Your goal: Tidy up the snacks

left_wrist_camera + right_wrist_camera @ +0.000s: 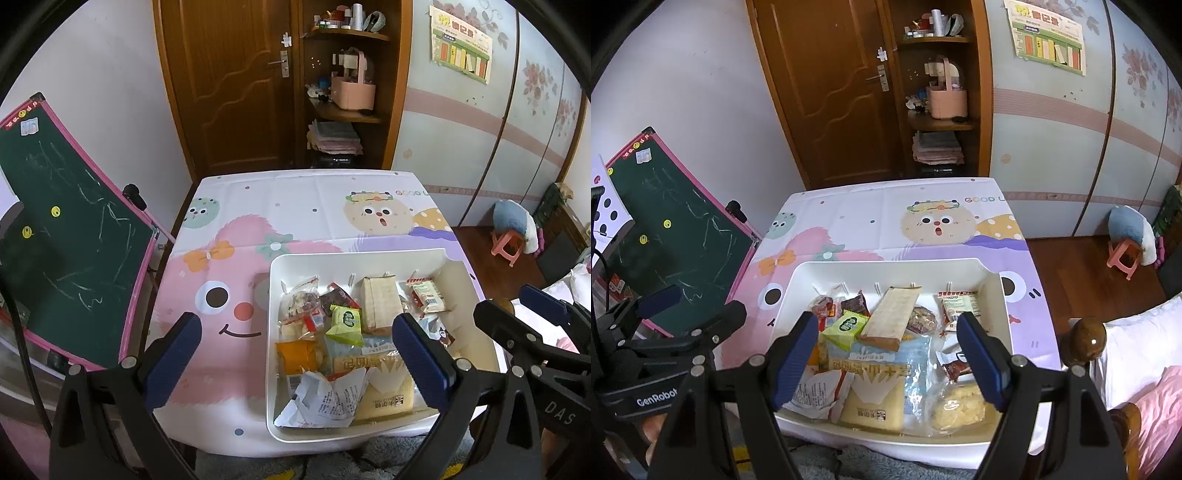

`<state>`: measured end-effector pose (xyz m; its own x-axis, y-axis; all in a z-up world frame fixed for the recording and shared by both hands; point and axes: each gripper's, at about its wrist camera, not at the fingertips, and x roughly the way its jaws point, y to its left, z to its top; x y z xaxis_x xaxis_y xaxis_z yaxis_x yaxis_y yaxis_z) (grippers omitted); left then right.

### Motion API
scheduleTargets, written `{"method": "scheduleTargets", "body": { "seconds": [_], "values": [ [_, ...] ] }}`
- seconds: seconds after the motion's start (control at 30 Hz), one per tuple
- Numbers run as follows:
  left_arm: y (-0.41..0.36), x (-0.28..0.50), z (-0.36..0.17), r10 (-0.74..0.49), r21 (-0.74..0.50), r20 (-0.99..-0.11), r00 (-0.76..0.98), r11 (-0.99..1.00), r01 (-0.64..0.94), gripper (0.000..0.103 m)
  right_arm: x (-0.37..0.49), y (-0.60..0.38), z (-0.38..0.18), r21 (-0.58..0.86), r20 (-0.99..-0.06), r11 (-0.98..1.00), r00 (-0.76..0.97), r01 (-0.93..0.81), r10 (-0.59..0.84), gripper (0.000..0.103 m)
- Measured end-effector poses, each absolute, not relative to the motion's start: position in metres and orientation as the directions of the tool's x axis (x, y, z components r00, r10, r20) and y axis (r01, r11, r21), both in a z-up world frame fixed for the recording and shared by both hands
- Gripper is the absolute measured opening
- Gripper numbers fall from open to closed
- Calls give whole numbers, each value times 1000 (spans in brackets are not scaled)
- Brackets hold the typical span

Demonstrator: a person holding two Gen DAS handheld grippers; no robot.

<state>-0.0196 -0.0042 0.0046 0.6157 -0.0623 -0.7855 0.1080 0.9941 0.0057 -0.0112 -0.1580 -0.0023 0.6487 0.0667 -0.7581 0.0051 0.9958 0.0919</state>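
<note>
A white bin point(275, 273) point(801, 273) full of several snack packets stands on a table with a cartoon cloth. Among the packets are a green pack point(345, 325) point(846, 328), a tan cracker sleeve point(380, 306) point(892, 315), and a large pale blue and yellow bag point(879, 376) point(384, 384). My left gripper point(295, 354) hangs open above the bin's left wall, nothing between its blue pads. Over the bin's near half my right gripper point(888, 358) is open as well, holding nothing. Each gripper shows at the edge of the other's view.
The cloth point(266, 221) left of and behind the bin is bare. A green chalkboard point(66, 236) leans at the table's left. A wooden door point(229, 81) and shelves point(347, 118) stand behind. A bed with a wooden post point(1087, 339) lies right; a pink stool point(1123, 258) is on the floor.
</note>
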Motion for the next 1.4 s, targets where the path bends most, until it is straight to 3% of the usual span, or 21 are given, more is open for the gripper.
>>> {"method": "scheduleTargets", "body": {
  "seconds": [1.4],
  "values": [
    [-3,-20,-5,-44,17,-795,605,995,95,103,-12,-159,-11,86,-764,996,642,4,64,78]
  ]
}}
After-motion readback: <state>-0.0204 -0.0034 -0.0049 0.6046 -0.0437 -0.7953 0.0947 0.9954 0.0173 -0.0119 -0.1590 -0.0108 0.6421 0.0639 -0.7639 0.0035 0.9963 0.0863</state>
